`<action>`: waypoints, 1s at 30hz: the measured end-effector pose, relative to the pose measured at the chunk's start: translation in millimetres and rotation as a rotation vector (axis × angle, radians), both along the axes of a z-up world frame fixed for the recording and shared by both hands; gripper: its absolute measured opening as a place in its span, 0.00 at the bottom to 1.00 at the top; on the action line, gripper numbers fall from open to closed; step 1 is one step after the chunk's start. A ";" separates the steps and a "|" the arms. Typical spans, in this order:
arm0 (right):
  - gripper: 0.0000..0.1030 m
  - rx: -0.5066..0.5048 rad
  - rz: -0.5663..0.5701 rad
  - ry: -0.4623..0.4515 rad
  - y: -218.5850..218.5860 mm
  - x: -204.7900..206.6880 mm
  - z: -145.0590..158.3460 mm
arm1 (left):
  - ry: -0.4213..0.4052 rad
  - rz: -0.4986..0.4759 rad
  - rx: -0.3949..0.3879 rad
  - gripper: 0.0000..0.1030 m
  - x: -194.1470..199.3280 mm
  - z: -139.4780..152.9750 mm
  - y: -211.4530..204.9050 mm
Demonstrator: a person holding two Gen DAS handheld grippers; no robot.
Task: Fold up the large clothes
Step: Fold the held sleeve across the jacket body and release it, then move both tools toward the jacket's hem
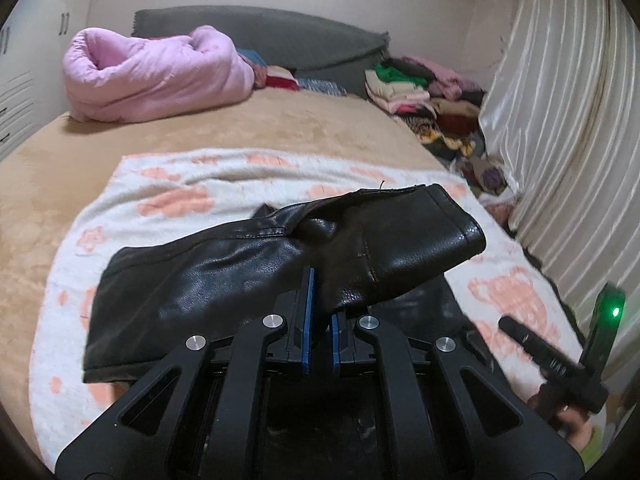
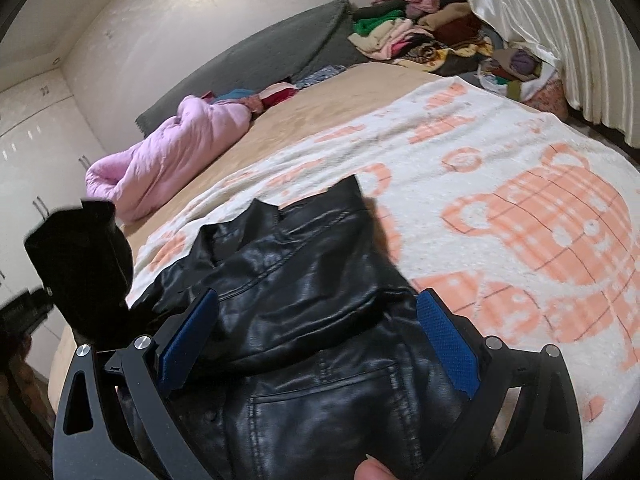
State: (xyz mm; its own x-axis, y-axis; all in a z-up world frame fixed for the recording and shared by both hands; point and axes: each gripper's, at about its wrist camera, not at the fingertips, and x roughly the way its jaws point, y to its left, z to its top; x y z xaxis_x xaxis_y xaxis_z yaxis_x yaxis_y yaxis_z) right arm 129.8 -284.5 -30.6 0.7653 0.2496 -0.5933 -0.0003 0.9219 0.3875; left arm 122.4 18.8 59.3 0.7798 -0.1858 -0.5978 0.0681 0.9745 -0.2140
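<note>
Black leather jacket [image 2: 304, 320] lies on the white and orange blanket [image 2: 500, 184] spread over the bed [image 1: 248, 128]; one sleeve [image 1: 280, 256] is lifted off it. Left gripper [image 1: 322, 312]: jaws closed, pinching the sleeve between the blue pads. Right gripper [image 2: 316, 340]: jaws wide apart above the jacket body, pads clear of the leather, holding nothing. Pink quilt [image 1: 156, 74] and a heap of clothes [image 1: 420, 88] sit well beyond.

jacket [image 2: 304, 280] on blanket [image 2: 500, 152], quilt [image 1: 156, 76] behind
</note>
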 end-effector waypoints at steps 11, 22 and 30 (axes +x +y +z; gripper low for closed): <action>0.96 0.026 -0.035 0.022 -17.9 2.3 -9.3 | 0.118 -0.086 0.140 0.08 6.0 -66.0 -47.4; 0.96 0.092 0.123 0.092 15.7 21.3 -22.0 | 0.202 -0.138 0.322 0.78 -14.5 -117.3 -68.7; 0.77 0.209 0.304 0.266 83.4 66.2 -53.5 | 0.178 -0.168 0.236 0.84 -46.4 -98.3 -38.5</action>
State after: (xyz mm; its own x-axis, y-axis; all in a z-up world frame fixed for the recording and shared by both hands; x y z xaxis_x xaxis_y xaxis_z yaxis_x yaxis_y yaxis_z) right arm 196.1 -201.1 -84.1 0.4664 0.5747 -0.6724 -0.1335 0.7972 0.5888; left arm 76.0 -19.7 -38.9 0.6293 -0.1428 -0.7640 0.2135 0.9769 -0.0067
